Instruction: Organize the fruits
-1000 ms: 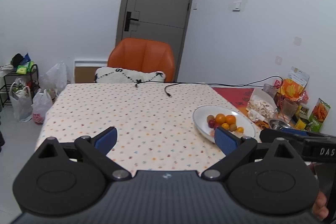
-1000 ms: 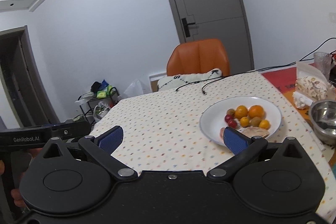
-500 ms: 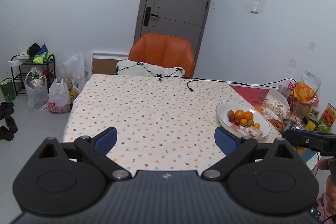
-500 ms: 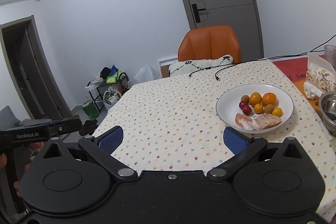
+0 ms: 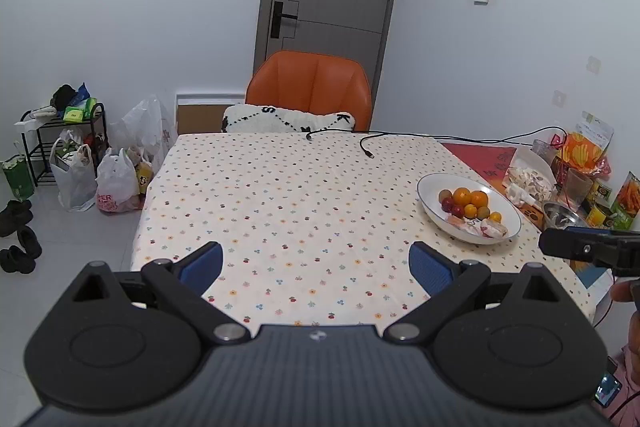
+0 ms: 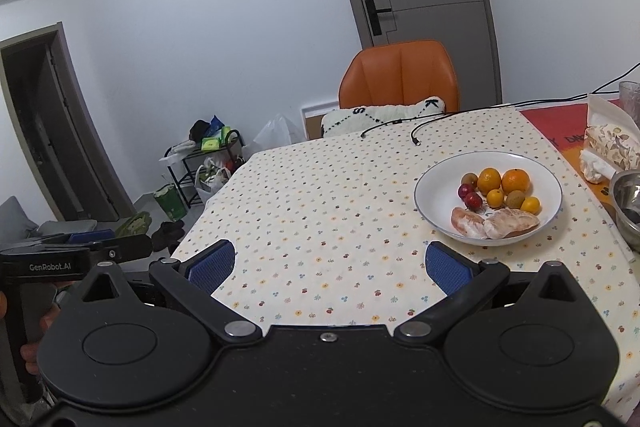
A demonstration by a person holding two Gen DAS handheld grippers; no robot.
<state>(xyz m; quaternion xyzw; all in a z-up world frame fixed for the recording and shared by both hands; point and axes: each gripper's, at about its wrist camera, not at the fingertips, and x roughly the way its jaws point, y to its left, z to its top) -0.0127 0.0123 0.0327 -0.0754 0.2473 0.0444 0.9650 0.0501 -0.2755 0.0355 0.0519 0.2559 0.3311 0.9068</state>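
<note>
Right wrist: plate [image 6: 432,215] w/ 2 oranges [image 6: 515,181], both grippers' fingers [image 6: 444,266] spread

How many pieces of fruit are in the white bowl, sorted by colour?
In the white bowl:
Large orange fruits: 2
Small yellow-orange fruits: 2
Red fruits: 2
Brown fruits: 2
Peeled pinkish segments: 2
Total: 10

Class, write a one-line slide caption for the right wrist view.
Open right gripper hovers over a dotted tablecloth, short of a white plate of fruit.
</note>
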